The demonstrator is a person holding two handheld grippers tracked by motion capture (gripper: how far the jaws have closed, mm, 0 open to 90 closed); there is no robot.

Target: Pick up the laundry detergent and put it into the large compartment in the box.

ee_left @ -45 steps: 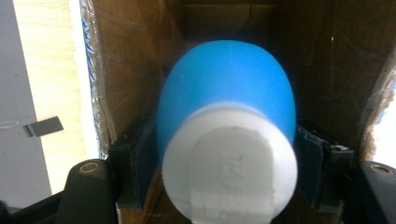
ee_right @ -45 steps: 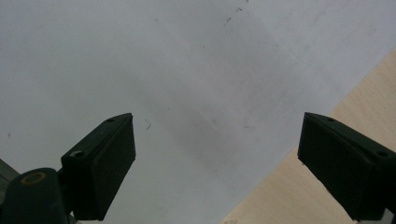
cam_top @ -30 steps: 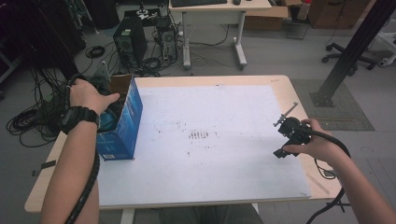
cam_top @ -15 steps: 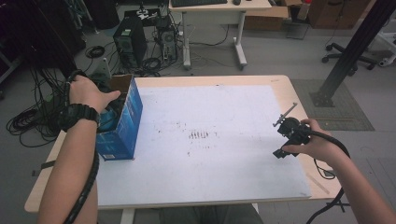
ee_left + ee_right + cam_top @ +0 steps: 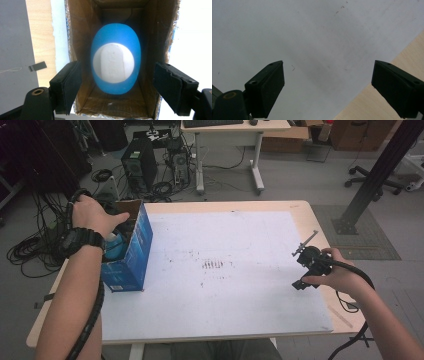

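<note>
An open blue cardboard box (image 5: 131,255) stands at the table's left edge, and a person's left hand (image 5: 92,215) reaches down into it. Looking down into the brown inside of the box (image 5: 82,30), I see a blue egg-shaped object (image 5: 115,58) with a white oval face lying on its bottom. My left gripper (image 5: 117,75) is above it. Its jaws have just been opening and now stand apart on either side of the object, with the pads off it. My right gripper (image 5: 310,265) rests low at the table's right side, open (image 5: 328,72) over the white sheet (image 5: 312,37), with nothing between its jaws.
A white sheet (image 5: 240,250) covers most of the wooden table (image 5: 310,215), with dark specks near its middle. The right gripper's cable (image 5: 360,275) loops off the right edge. Behind the table are computer towers (image 5: 137,165), floor cables and another desk.
The left hand has shifted slightly over the box. The right hand has stayed where it was.
</note>
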